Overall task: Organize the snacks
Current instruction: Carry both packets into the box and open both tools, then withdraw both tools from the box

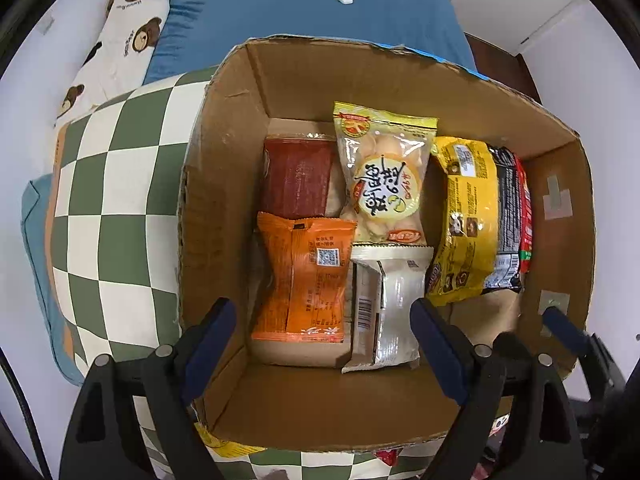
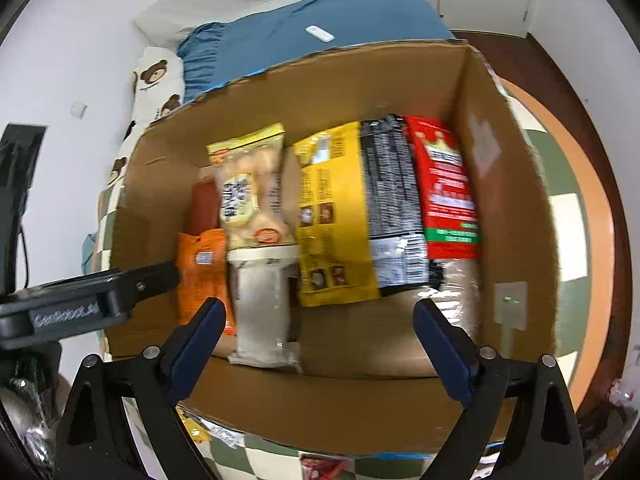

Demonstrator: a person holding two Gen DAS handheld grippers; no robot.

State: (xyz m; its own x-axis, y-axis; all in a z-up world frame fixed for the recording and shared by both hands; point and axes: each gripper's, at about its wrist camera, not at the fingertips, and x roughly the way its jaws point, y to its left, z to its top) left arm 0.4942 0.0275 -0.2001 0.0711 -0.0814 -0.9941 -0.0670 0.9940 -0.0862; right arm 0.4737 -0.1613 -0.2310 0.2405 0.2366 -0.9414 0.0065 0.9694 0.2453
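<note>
An open cardboard box [image 1: 224, 184] is seen from above, set on a green-and-white checked cloth [image 1: 112, 208]. Snack packets are laid flat inside it. At the far left a dark red packet [image 1: 298, 178] is placed, with an orange packet [image 1: 306, 276] just in front of it. Beside these, a clear bag with yellow trim [image 1: 382, 176] is laid at the far middle, and a white packet [image 1: 386, 308] is set near it at the front. To the right, a yellow packet [image 1: 464, 220], a black packet [image 1: 506, 216] and a red packet [image 2: 446, 188] are stacked overlapping toward the right wall.

The left tool [image 1: 324, 344] is held wide open above the near edge of the box, nothing gripped or touched. The right tool [image 2: 320, 344] is likewise spread wide and empty. Beyond the box, a blue bedsheet [image 1: 320, 28] and a bear-print pillow [image 1: 132, 28] are visible.
</note>
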